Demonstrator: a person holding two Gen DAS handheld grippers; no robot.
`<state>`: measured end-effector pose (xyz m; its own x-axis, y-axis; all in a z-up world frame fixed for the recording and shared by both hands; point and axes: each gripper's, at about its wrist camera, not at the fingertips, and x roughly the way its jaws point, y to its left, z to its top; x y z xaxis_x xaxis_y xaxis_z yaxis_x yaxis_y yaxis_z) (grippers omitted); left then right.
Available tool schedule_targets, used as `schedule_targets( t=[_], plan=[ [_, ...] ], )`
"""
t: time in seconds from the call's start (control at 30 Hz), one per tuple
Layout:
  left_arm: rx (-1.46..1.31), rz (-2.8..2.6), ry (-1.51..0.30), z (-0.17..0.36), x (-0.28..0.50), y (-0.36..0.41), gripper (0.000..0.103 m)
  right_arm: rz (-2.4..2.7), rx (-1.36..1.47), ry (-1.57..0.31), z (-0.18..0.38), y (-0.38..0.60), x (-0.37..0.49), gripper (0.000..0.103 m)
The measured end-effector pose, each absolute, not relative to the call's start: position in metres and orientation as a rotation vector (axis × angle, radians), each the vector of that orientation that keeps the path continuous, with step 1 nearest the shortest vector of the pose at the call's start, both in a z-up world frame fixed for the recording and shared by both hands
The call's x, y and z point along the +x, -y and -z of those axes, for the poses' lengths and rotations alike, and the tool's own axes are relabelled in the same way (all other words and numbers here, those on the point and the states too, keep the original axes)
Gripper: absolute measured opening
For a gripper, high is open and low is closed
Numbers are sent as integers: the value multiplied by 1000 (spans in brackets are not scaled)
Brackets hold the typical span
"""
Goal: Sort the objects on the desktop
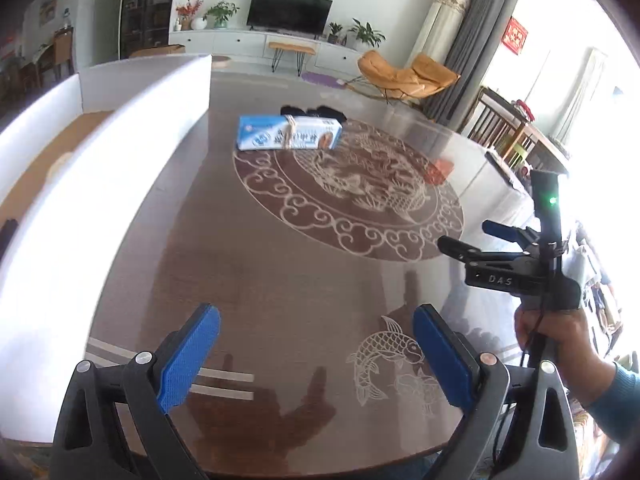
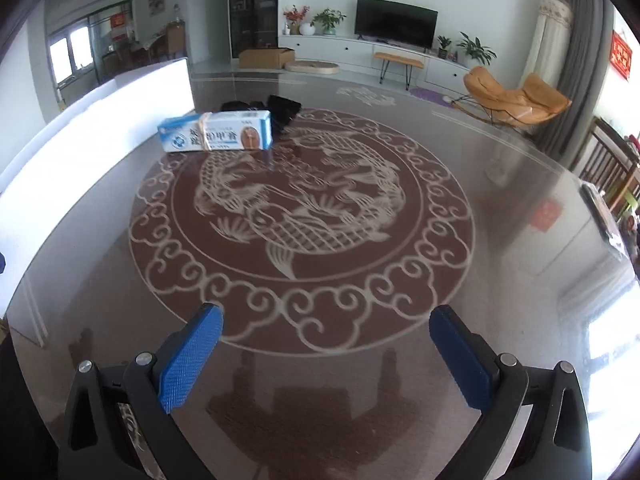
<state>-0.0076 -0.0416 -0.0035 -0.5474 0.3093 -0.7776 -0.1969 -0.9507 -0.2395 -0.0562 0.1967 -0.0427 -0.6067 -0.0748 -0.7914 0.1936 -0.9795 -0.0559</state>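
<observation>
A blue and white carton [image 1: 290, 133] [image 2: 218, 131] bound with rubber bands lies on the far side of the round brown table [image 1: 280, 280] [image 2: 500, 200]. Behind it sits a dark object [image 1: 314, 114] [image 2: 280, 110], too small to identify. My left gripper [image 1: 316, 320] hovers open over the table's near edge, nothing between its blue pads. My right gripper [image 2: 326, 322] also stands open and empty above the near part of the table. In the left wrist view the right gripper [image 1: 472, 236] appears at the right, held by a hand [image 1: 556, 336], jaws apart.
A white-walled open box [image 1: 120, 152] [image 2: 120, 108] stands on the table's left side, its brown floor partly visible. A white surface with a dark item [image 1: 504, 176] [image 2: 600, 208] lies beyond the table's right edge. Chairs and a living room lie farther back.
</observation>
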Motion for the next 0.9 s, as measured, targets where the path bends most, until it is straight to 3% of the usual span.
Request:
schedule_targets(
  t=[0.1, 0.3, 0.47, 0.7, 0.9],
  plan=[
    [-1321, -2550, 127, 31, -24, 12, 98, 2690, 1351, -168, 51, -221, -47, 103],
    [-1237, -2669, -146, 40, -44, -19, 98, 2694, 1351, -202, 60, -213, -37, 103],
    [-1229, -2636, -129, 42, -63, -23, 98, 2680, 1385, -104, 64, -223, -41, 103],
    [-1285, -2577, -38, 54, -76, -15, 100, 2688, 1383, -108, 65, -223, -38, 103],
    [-1327, -2595, -185, 59, -74, -32, 103, 2688, 1384, -108, 64, -223, -38, 103]
  ],
)
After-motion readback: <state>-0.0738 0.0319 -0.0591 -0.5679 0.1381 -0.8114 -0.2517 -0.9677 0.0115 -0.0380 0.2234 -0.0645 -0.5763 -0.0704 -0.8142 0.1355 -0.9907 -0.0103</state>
